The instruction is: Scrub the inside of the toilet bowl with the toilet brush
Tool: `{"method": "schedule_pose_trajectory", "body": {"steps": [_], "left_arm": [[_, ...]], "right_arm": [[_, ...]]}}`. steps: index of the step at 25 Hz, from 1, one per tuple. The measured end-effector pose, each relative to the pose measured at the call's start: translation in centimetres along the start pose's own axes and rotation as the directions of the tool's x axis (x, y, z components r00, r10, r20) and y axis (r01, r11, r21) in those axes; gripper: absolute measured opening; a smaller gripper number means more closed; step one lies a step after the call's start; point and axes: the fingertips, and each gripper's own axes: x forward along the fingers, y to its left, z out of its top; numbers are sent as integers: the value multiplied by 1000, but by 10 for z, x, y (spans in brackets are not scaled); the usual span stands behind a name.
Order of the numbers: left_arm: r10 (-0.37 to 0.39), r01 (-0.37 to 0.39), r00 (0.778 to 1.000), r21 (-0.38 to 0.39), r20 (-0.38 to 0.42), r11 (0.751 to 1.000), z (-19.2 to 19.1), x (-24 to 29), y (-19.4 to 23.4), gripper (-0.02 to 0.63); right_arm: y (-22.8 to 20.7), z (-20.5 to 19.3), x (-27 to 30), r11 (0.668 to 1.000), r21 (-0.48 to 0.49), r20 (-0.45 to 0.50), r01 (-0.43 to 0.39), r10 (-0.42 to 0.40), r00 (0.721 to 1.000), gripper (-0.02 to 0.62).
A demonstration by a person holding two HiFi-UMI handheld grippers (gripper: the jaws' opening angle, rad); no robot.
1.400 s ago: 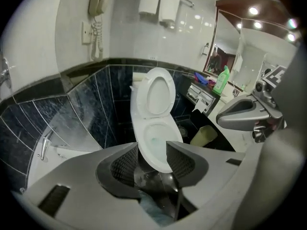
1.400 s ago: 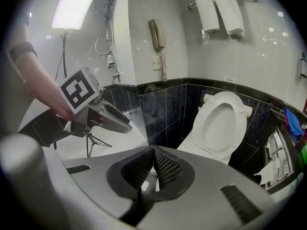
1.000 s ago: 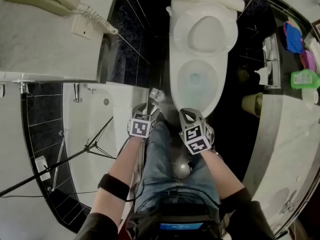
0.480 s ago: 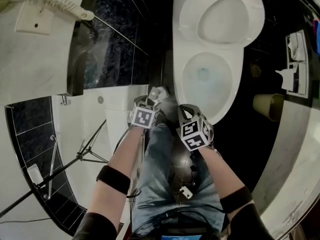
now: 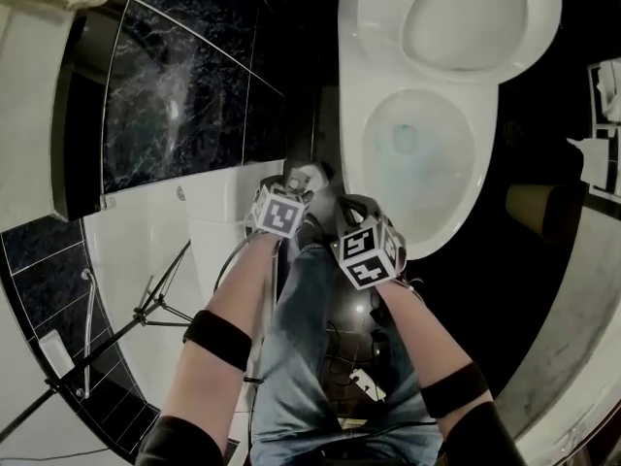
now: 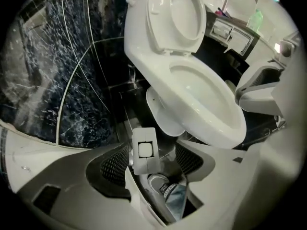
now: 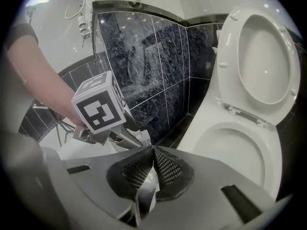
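The left tool (image 6: 152,158), its jaws having just been opening, is gaping wide with a white boxy piece (image 6: 144,150) between them. The right tool (image 7: 153,152) is pinching shut, empty. The toilet bowl (image 5: 355,178) is sitting just ahead.

Glossy white toilet bowl (image 5: 355,163), polished dark tiles (image 5: 184,95).

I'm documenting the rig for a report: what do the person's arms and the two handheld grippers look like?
Both the left gripper and right gripper have pale grey plastic bodies, dark perforated pads and a cube with black-and-white square markers. A black band circles each arm, with dark sleeves further up.
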Motion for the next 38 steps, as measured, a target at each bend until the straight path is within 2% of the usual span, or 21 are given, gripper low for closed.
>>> {"method": "schedule_pose_trajectory", "body": {"steps": [6, 10, 19, 24, 32, 35, 38], "left_arm": [[-52, 52, 998, -6, -19, 999, -7, 40, 0, 302], [-3, 4, 999, 24, -54, 1000, -5, 46, 14, 302], [-30, 33, 992, 20, -124, 999, -14, 66, 10, 301], [-6, 7, 995, 9, -104, 1000, -9, 67, 15, 233], [8, -4, 994, 40, -106, 999, -11, 67, 15, 213], [-33, 36, 995, 36, -93, 999, -18, 75, 6, 210], [-42, 46, 995, 45, -96, 998, -22, 73, 3, 209]], "right_arm": [[-6, -12, 17, 1000, 28, 13, 5, -5, 1000, 18], [-7, -18, 22, 999, 39, 11, 3, -4, 1000, 18], [-13, -26, 28, 998, 58, 5, -1, 1, 1000, 18], [-20, -27, 29, 998, 63, 5, 5, -5, 1000, 18], [-19, -28, 32, 998, 61, 0, 3, -3, 1000, 18], [-19, -27, 31, 998, 61, 3, 4, -4, 1000, 18], [-19, -25, 28, 998, 64, 5, 4, -4, 1000, 18]]}}
